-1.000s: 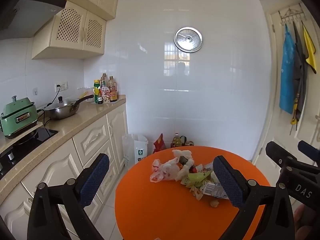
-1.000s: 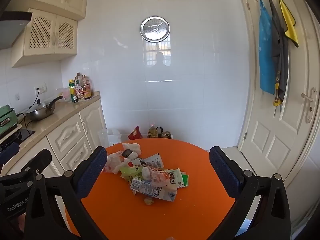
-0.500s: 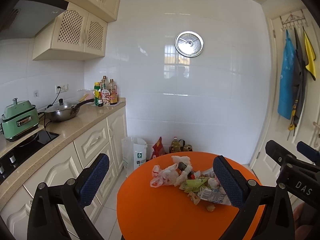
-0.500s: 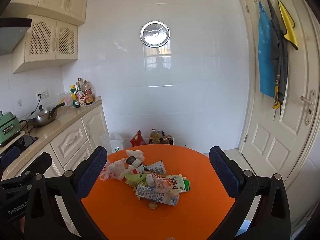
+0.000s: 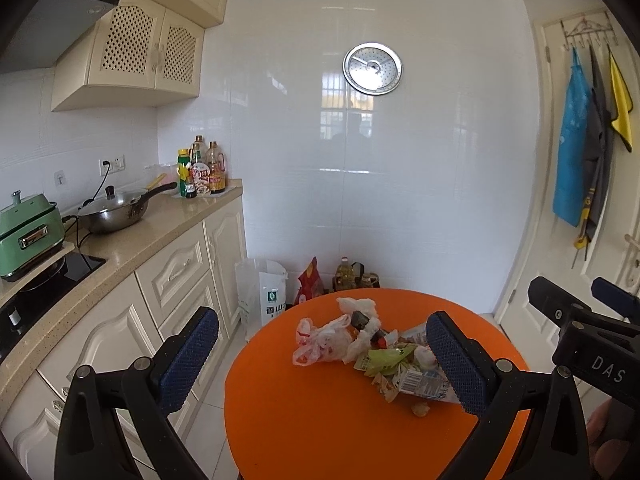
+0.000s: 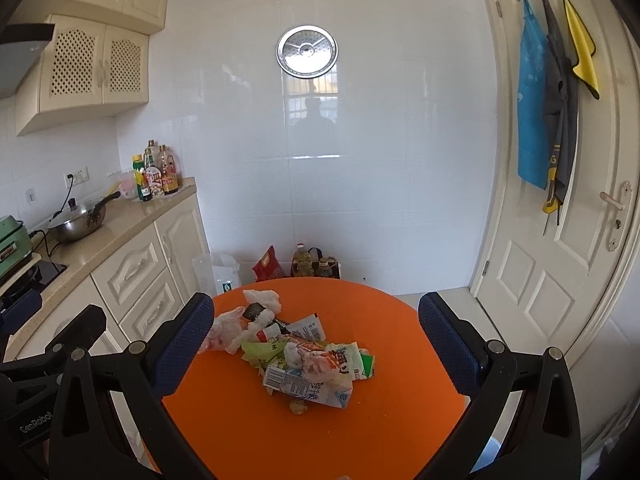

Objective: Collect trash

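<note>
A pile of trash lies on a round orange table: a crumpled white plastic bag, tissues, a green wrapper and a flattened carton. A small crumb sits in front of the pile. My left gripper is open, held above and short of the pile. My right gripper is open too, its blue pads wide apart and nothing between them. Each gripper shows at the edge of the other's view.
A kitchen counter with a wok, a green cooker and bottles runs along the left. A white bag, a red packet and oil bottles stand on the floor behind the table. A white door is right.
Both grippers have lifted and drawn back, so the table and the trash pile sit lower and farther off. Both stay open and the trash has not moved.
</note>
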`<state>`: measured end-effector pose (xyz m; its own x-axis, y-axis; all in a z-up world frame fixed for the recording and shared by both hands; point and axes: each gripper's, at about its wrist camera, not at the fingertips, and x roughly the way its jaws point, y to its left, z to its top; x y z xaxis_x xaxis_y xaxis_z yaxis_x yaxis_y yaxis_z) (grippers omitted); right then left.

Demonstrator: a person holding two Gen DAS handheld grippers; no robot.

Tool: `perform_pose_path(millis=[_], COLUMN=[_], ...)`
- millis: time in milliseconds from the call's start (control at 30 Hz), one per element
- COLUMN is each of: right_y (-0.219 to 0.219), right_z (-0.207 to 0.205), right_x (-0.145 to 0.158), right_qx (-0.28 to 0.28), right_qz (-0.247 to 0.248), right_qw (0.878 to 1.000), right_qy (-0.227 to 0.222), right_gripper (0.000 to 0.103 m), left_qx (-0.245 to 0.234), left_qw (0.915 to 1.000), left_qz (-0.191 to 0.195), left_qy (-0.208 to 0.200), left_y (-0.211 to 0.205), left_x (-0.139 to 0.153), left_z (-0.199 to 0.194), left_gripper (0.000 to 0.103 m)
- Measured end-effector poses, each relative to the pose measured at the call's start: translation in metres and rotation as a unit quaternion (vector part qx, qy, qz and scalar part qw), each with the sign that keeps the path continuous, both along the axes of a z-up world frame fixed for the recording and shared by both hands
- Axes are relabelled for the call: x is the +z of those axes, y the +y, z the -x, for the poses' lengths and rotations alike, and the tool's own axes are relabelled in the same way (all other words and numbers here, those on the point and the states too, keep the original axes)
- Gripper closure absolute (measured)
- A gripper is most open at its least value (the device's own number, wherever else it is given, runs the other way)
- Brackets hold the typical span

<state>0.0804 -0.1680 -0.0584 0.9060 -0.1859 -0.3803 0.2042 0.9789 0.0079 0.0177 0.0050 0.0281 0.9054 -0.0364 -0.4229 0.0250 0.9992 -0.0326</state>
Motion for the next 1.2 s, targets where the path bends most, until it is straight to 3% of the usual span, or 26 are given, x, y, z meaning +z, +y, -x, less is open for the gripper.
perform_pose_path(millis=[367,633,767,933,1000,1167,1200], right_y=[-0.032,-0.040,-0.046,-0.054,-0.056,-0.058,-0.058], right_z=[-0.063,-0.106,-0.117,-0.137,-0.152,-0.177,-0.178], right_x=[-0.064,-0.136,-0.151,-0.146,-0.152,-0.169,-0.171], right_qx=[0.035,0.068,0.069,0.074,0.082,0.118,0.128], right_qz=[-0.013,0.006,-0.014,-0.044,-0.055,-0.082,-0.085], right_qw=[0.994,0.977,0.975,0.976,0.971,0.959,0.957], right_qy=[0.100,0.204,0.210,0.201,0.215,0.245,0.247], right_gripper=[0.000,0.000,0.000,0.000,0.006,0.048,0.050], left_qx=[0.011,-0.002,-0.005,-0.001,-0.001,-0.004,-0.004], left_qw=[0.9946,0.9863,0.9812,0.9791,0.9787,0.9784,0.9783], left_qz=[-0.009,-0.024,-0.017,-0.015,-0.019,-0.024,-0.025], left_qy=[0.102,0.163,0.192,0.203,0.205,0.205,0.206], left_y=[-0.020,-0.041,-0.047,-0.048,-0.050,-0.052,-0.053], left_x=[-0.045,-0.074,-0.089,-0.097,-0.099,-0.108,-0.109], left_z=[-0.081,-0.146,-0.175,-0.203,-0.215,-0.223,-0.224], left_gripper=[0.001,0.001,0.001,0.001,0.001,0.001,0.001])
